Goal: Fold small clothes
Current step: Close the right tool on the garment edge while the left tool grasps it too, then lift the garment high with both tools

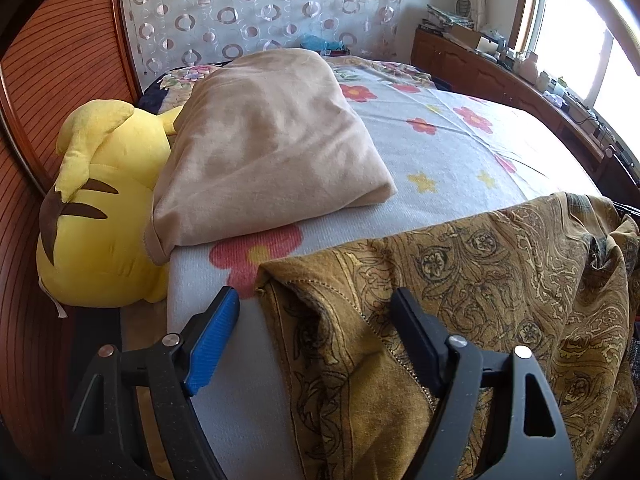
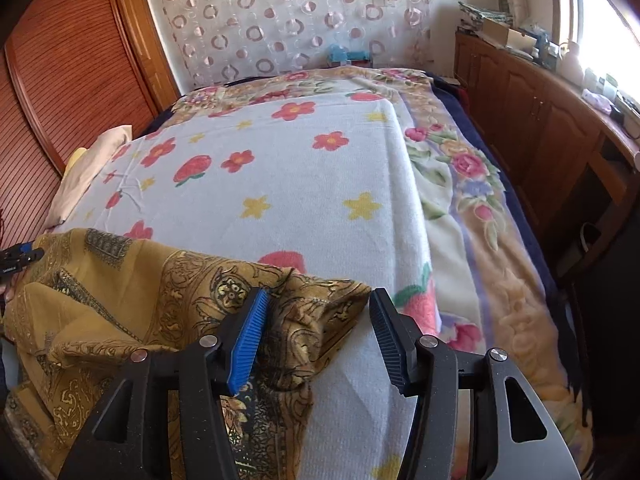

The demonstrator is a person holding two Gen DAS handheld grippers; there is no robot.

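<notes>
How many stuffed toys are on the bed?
1: the yellow plush toy lies at the bed's left edge, partly under the beige folded blanket. Others might be hidden beneath that blanket.

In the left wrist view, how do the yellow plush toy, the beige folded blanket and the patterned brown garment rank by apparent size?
1. Patterned brown garment, though it lies nearest the camera.
2. Beige folded blanket.
3. Yellow plush toy, partly hidden behind the blanket, so its rank is uncertain.

Garment on blanket, pillow behind
</notes>
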